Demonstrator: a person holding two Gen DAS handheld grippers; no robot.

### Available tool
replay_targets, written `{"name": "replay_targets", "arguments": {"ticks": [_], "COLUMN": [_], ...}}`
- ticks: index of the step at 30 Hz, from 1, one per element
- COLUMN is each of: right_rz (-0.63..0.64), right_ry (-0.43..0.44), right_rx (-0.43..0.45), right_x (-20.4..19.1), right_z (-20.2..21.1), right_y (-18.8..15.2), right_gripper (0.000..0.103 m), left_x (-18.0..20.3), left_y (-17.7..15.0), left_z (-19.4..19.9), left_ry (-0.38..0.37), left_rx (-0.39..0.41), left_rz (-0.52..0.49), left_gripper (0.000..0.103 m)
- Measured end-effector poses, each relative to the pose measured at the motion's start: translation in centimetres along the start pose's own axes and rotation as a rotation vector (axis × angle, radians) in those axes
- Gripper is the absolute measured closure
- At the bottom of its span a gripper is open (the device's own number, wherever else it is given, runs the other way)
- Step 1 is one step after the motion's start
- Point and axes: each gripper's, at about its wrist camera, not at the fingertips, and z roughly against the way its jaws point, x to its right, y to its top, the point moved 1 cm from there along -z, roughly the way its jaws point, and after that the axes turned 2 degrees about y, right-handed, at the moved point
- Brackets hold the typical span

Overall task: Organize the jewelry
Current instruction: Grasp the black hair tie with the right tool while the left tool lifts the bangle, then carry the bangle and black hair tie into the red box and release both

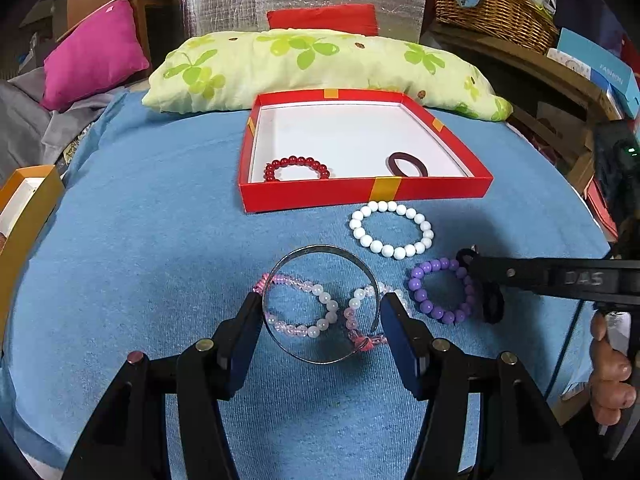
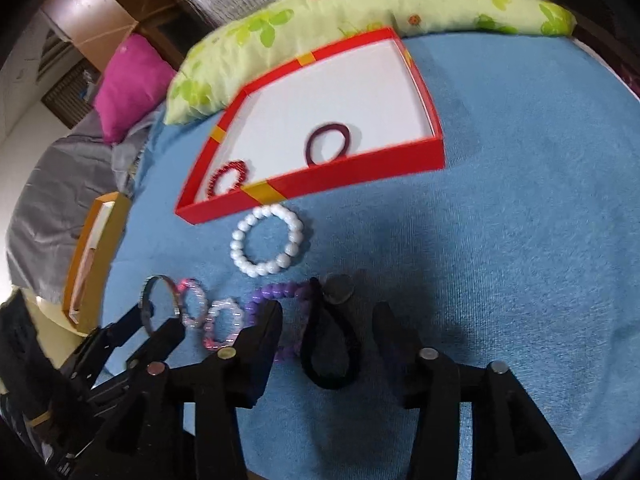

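Note:
A red box with a white floor holds a red bead bracelet and a dark red hair tie. In front of it on the blue cloth lie a white bead bracelet, a purple bead bracelet, two pink-and-clear bead bracelets and a black hair tie. My left gripper is shut on a silver metal bangle, its pads touching both sides. My right gripper is open around the black hair tie, beside the purple bracelet.
A green floral pillow lies behind the box, a pink cushion at the far left. An orange box sits at the left edge of the cloth. A wicker basket and shelves stand at the right.

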Motion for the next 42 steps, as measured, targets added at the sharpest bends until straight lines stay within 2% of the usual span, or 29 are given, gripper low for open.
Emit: {"name": "replay_targets", "arguments": {"ticks": [2,4,6,11,17,23,27,36,42], "right_rz": [-0.004,0.008,0.004,-0.013,-0.033,-0.067,-0.095,-0.094,-0.131], "right_ry": [-0.015,-0.029,-0.041,-0.053,0.014,0.109,0.11,0.084,0.027], "right_rx": [-0.006,0.005,0.002,0.052,0.163,0.267,0.316,0.377,0.293], "right_x": [0.2,0.2,0.5,1.4,1.6,1.5,1.5,1.2,0.8], "right_z": [-0.6,-0.5,-0.5,1.0,3.8,5.2,4.4,0.7,-4.2], "right_y": [0.0,0.1,0.0,0.3,1.6,4.2,6.7,13.4,17.4], "right_gripper": [0.072,0.089,0.095,0.096,0.096,0.096,0.096,0.096,0.096], "left_x": [0.0,-0.1,-0.1,-0.1,0.2,-0.2,-0.5,-0.8,-1.0], "left_y": [-0.1,-0.1,0.0,0.3,1.7,6.0,9.0,14.9,16.3], "left_z": [0.0,0.0,0.1,0.3,0.8,0.3,-1.1,-8.0,-12.6], "left_ry": [0.002,0.003,0.009,0.018,0.007,-0.027,-0.042,-0.052,-0.056], "left_rx": [0.0,0.0,0.003,0.019,0.065,0.142,0.172,0.111,0.005], "left_rz": [-0.002,0.001,0.001,-0.004,-0.013,0.005,0.006,0.014,0.03], "left_gripper": [0.041,0.041,0.041,0.041,0.041,0.041,0.041,0.041,0.041]}}
